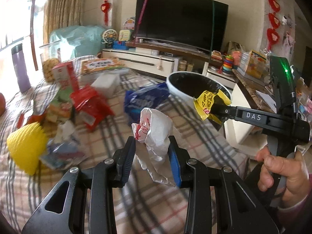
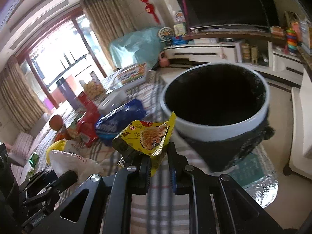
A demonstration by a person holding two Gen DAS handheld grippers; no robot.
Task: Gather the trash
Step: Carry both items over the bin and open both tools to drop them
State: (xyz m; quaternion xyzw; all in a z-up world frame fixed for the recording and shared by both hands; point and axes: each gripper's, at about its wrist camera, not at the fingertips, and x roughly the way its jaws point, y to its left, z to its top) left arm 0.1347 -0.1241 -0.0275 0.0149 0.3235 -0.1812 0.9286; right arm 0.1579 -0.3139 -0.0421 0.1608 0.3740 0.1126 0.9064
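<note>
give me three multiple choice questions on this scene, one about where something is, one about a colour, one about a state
1. Where is the bin relative to the yellow wrapper in the right wrist view?
A. Just beyond it and to the right
B. Behind the television
C. On top of the blue packet

2. What colour is the packet lying on the checked cloth next to the bin?
A. Green
B. Blue
C. Orange

3. What is the left gripper doing?
A. Hanging open and empty
B. Clamped on a bottle
C. Pinching a crumpled white bag

Answers:
1. A, the bin's white rim and dark opening sit right past the wrapper held by the right gripper.
2. B, the packet is plainly blue in both views.
3. C, the white bag is squeezed between its two fingers.
</note>
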